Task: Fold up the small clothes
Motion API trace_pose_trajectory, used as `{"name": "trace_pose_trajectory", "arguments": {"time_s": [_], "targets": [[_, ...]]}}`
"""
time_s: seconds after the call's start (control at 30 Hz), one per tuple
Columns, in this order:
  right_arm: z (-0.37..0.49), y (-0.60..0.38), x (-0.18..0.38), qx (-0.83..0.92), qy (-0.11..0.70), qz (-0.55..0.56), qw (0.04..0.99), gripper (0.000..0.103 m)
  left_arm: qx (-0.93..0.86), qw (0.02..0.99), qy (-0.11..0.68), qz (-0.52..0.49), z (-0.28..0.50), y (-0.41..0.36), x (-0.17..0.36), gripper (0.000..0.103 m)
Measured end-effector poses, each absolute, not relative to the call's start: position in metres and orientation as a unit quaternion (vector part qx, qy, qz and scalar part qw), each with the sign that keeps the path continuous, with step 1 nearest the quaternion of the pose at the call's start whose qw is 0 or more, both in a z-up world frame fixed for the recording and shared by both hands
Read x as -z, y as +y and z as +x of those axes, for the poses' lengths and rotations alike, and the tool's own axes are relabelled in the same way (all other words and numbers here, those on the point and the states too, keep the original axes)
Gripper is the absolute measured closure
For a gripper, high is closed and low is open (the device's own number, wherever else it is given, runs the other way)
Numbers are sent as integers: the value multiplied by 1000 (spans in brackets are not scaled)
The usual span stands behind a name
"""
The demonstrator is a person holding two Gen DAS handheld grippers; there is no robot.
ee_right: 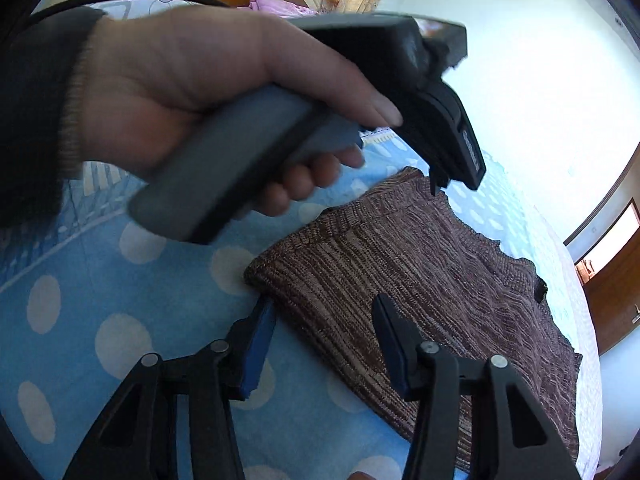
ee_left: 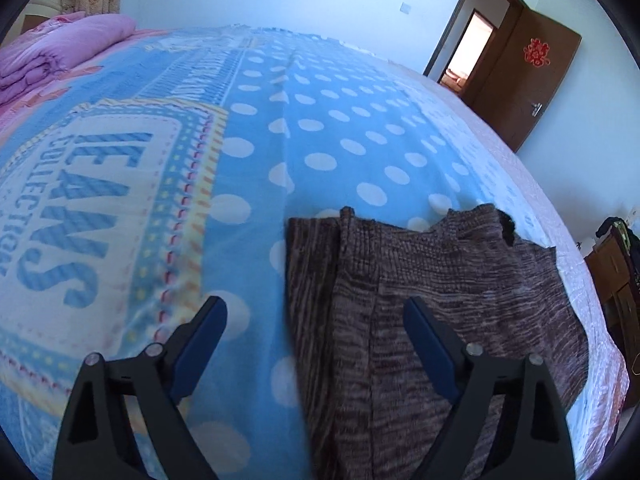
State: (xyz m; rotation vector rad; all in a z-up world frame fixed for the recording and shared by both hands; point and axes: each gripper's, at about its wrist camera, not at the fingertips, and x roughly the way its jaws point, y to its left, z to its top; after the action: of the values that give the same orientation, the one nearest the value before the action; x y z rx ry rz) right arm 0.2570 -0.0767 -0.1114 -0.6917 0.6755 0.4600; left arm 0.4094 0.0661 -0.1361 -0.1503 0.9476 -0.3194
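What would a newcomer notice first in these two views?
Probably the brown knit garment lying partly folded on the blue polka-dot blanket. In the right wrist view, a hand holding the left gripper fills the upper frame above the garment. The right gripper straddles the garment's near edge, jaws open.

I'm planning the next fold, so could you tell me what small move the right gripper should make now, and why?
Probably ease the right gripper forward and shut it on the brown knit garment: its open jaws straddle the near edge, holding nothing.
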Motion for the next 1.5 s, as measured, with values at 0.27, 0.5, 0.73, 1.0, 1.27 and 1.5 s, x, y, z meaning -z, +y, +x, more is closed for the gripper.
{"name": "trace_pose_trajectory", "arguments": {"time_s": [0.27,0.5,0.73,1.0,1.27,1.5], "targets": [[261,-73,115,-231,327,-330,855,76,157,875,455,-59,427,59,147,23],[258,-68,116,-239,326,-336,851,93,160,864,471,-78,436,63,155,86],[252,-82,101,-250,324,-295,863,95,150,854,487,-105,437,72,151,98],[254,-92,103,-256,321,-287,866,95,153,840,488,-180,437,82,156,71],[248,-100,99,-259,312,-278,871,96,207,834,467,-208,426,74,149,53],[240,-87,96,-255,315,-282,870,96,203,834,478,-186,431,67,153,51]]}}
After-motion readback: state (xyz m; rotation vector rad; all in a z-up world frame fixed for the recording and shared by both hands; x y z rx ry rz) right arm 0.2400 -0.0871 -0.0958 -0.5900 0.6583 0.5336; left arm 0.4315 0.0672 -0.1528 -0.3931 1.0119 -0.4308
